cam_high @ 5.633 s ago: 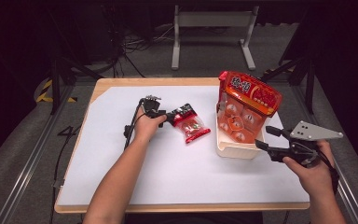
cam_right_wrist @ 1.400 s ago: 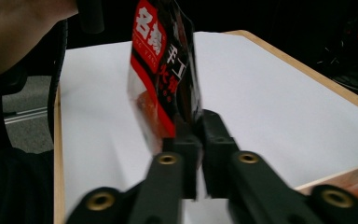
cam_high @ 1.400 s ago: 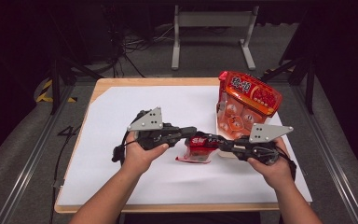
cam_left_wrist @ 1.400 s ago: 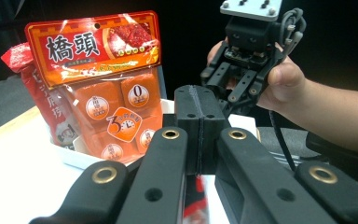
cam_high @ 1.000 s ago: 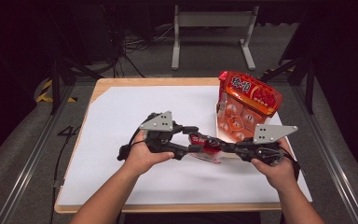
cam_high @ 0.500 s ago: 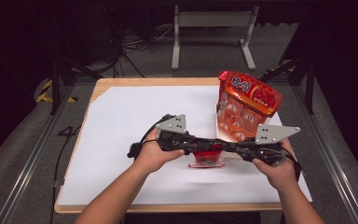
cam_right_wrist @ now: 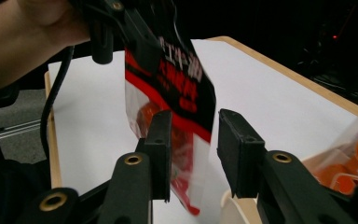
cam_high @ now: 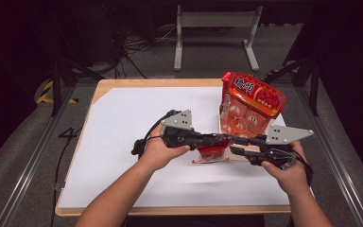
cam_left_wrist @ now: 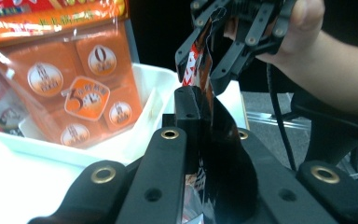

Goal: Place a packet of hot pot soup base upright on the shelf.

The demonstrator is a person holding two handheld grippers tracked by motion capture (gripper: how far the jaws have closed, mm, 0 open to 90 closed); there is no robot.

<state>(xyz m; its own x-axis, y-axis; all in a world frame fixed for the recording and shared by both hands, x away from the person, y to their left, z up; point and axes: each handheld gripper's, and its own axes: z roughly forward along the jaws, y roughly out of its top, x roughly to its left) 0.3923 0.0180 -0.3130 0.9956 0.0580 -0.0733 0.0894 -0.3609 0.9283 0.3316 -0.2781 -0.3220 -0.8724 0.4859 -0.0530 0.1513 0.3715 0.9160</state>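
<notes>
Left gripper (cam_high: pixel 220 140) clamped on small red packet (cam_high: pixel 211 152), held above desk (cam_high: pixel 123 113). Right gripper (cam_high: pixel 236 145) jaws just opening, spread; packet edge between them, untouched.

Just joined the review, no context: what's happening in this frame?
A person works at a table with a hand-held tool in each hand, passing a small red snack packet between them above the white sheet. The left tool is shut on the packet's top edge. The right tool has just been opening; the packet hangs between its jaws, and they look clear of it. Behind stands a white bin holding a large orange bag.
</notes>
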